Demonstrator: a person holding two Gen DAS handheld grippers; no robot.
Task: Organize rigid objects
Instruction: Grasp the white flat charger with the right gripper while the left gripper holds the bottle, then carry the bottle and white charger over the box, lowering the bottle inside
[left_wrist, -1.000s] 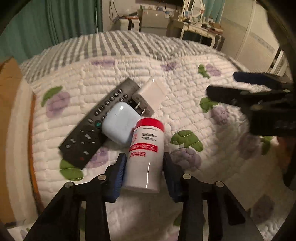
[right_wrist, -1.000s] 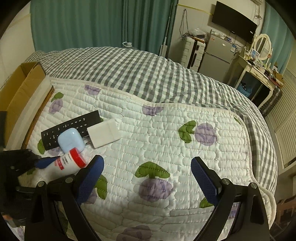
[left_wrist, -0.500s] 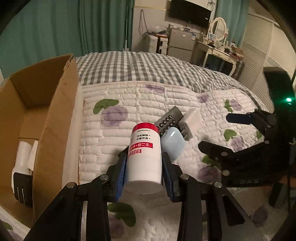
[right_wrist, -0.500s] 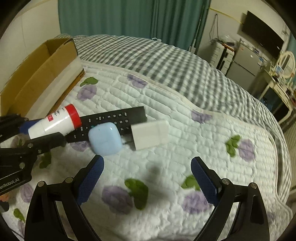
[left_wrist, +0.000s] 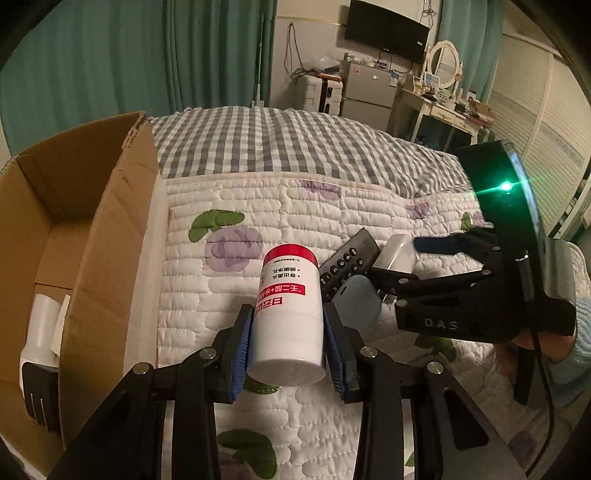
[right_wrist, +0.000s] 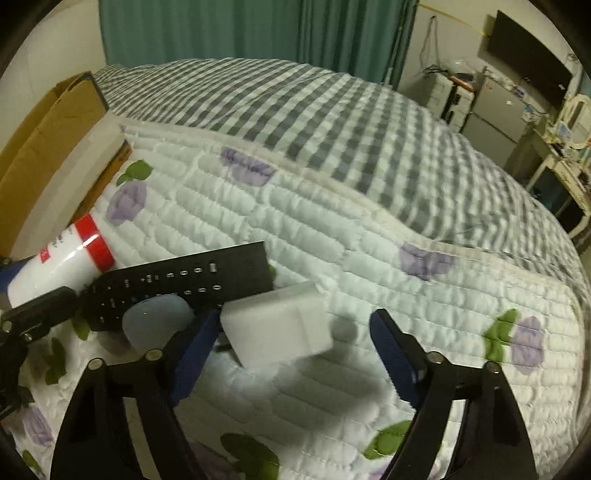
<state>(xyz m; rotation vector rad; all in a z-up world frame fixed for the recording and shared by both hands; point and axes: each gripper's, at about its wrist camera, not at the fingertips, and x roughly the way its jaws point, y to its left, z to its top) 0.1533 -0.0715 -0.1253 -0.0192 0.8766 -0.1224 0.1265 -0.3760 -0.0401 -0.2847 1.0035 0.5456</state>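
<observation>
Red-capped white plastic bottle (left_wrist: 286, 314) with red label print sits clamped between the blue pads of the left gripper (left_wrist: 290, 350), held clear above the white quilted bedspread (left_wrist: 295, 206) with its purple flower and green leaf print; its cap points away from the camera. Left of it the brown cardboard box (left_wrist: 110, 240) stands open-topped, its near wall edge just beside the bottle's path, and a white object (left_wrist: 40, 325) lies on the box floor beside a black fork-like piece (left_wrist: 35, 391).

In the right wrist view, the right gripper (right_wrist: 291, 350) stands wide open and holds nothing; its left pad is touching or just short of the white rectangular charger block (right_wrist: 277, 326), while the right pad has bare quilt between it and the block. A pale blue rounded case (right_wrist: 157, 325) lies just left of the block, against the long black remote control (right_wrist: 177, 284), which runs crosswise behind both. The three crowd one another, edges touching or overlapping.

Beyond the remote the quilt lies open as far as its cream border, where the grey and white checked blanket (right_wrist: 295, 110) begins. Teal curtains (right_wrist: 221, 29) hang at the back.
</observation>
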